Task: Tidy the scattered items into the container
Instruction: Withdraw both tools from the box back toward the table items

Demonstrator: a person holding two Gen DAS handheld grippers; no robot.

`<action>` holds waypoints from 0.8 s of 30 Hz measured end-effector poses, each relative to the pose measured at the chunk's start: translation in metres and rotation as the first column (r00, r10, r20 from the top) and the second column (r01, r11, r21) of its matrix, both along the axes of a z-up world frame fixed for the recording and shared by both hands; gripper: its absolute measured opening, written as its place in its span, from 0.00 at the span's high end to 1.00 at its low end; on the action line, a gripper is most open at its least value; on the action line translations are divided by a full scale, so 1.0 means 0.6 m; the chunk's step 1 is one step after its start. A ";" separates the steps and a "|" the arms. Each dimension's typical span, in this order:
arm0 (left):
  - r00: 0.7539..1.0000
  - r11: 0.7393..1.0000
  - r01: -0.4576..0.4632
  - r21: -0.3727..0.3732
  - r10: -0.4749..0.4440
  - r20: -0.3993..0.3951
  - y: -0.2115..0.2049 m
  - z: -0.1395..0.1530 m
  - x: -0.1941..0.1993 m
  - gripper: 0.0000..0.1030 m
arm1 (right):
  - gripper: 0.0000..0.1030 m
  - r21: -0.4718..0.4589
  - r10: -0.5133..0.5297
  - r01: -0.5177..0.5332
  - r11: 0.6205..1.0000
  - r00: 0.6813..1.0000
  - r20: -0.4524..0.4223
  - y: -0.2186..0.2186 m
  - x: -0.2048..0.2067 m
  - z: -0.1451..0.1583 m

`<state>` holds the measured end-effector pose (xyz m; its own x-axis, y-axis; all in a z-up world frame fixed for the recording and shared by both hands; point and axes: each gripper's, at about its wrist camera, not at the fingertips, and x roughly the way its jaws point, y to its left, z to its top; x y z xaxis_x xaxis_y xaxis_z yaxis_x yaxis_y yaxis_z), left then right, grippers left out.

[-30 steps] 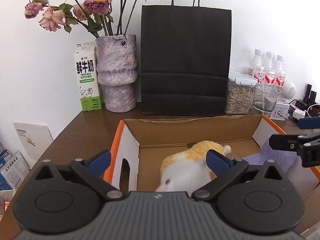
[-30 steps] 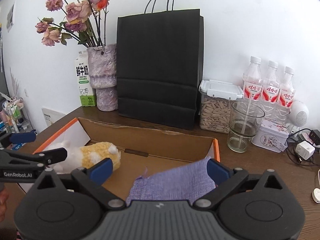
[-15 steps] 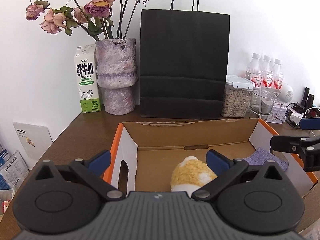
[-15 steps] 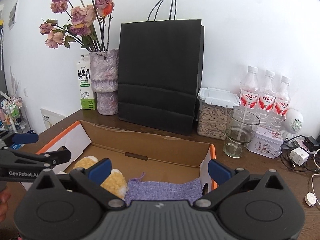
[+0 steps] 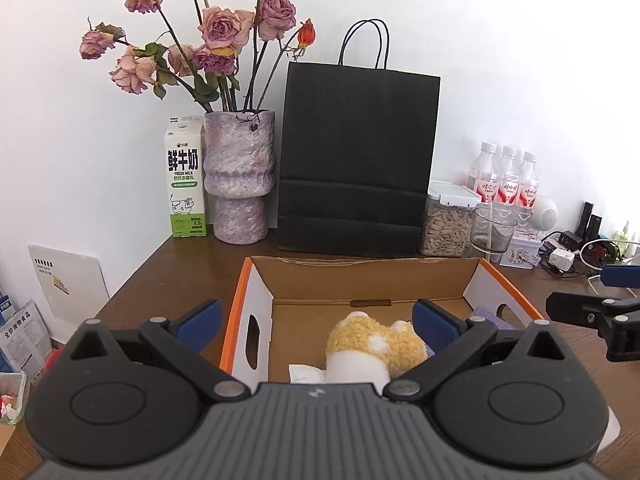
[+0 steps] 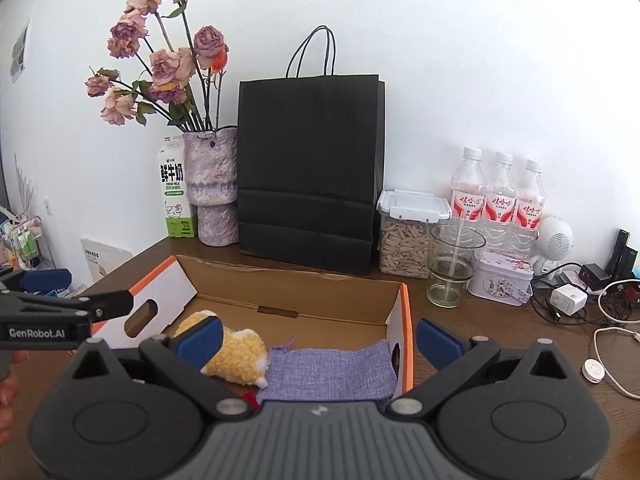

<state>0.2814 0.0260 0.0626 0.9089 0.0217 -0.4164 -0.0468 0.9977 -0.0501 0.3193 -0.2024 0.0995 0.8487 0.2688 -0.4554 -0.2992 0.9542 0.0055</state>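
Note:
An open cardboard box (image 5: 360,280) with orange rims and white sides stands on the brown table; it also shows in the right wrist view (image 6: 406,320). Inside lie a yellow and white plush toy (image 5: 372,344) (image 6: 236,354) and a purple cloth pouch (image 6: 332,372), with a white tag (image 5: 304,374) by the toy. My left gripper (image 5: 316,316) is open and empty above the box's near side. My right gripper (image 6: 320,336) is open and empty above the box's near right part. Each gripper shows at the edge of the other's view.
Behind the box stand a milk carton (image 5: 185,180), a vase of dried roses (image 5: 239,184), a black paper bag (image 5: 356,160), a seed jar (image 5: 448,220), a glass (image 6: 454,266), three bottles (image 6: 500,196), a tin (image 6: 502,284). Chargers and cables (image 6: 580,300) lie at the right.
Both grippers have drawn back and up from the box. The plush toy left the left gripper's jaws and the pouch left the right's; both now lie in the box.

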 end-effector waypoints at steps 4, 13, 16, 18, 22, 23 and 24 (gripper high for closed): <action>1.000 1.000 -0.015 -0.009 0.015 0.014 0.000 0.009 -0.037 0.00 | 0.00 -0.002 -0.012 0.012 1.000 1.000 0.015 -0.004 -0.047 0.006; 0.999 1.000 -0.022 0.008 0.021 0.037 -0.008 0.014 -0.120 0.00 | 0.00 0.002 -0.039 0.039 0.999 0.999 0.035 -0.020 -0.148 -0.003; 0.999 1.000 -0.009 0.011 0.009 0.037 -0.012 0.006 -0.149 0.00 | 0.00 0.014 -0.038 0.038 0.999 0.999 0.027 -0.027 -0.178 -0.012; 1.000 1.000 0.005 -0.011 -0.005 0.029 -0.010 0.000 -0.166 0.00 | 0.00 0.013 -0.039 0.039 0.999 0.999 0.022 -0.030 -0.197 -0.019; 1.000 1.000 0.000 -0.017 0.001 0.017 -0.010 -0.015 -0.200 0.00 | 0.00 -0.006 -0.053 0.053 0.999 0.999 0.004 -0.032 -0.236 -0.038; 1.000 1.000 -0.003 -0.015 0.003 0.013 -0.010 -0.019 -0.207 0.00 | 0.00 -0.009 -0.056 0.056 0.998 0.998 0.000 -0.033 -0.245 -0.043; 1.000 1.000 -0.006 -0.013 0.006 0.006 -0.010 -0.024 -0.214 0.00 | 0.00 -0.011 -0.057 0.057 0.998 0.998 -0.006 -0.035 -0.254 -0.049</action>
<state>0.1528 0.0198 0.0483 0.9114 0.0214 -0.4111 -0.0521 0.9966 -0.0637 0.1670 -0.2231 0.0700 0.8595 0.2146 -0.4638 -0.2439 0.9698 -0.0033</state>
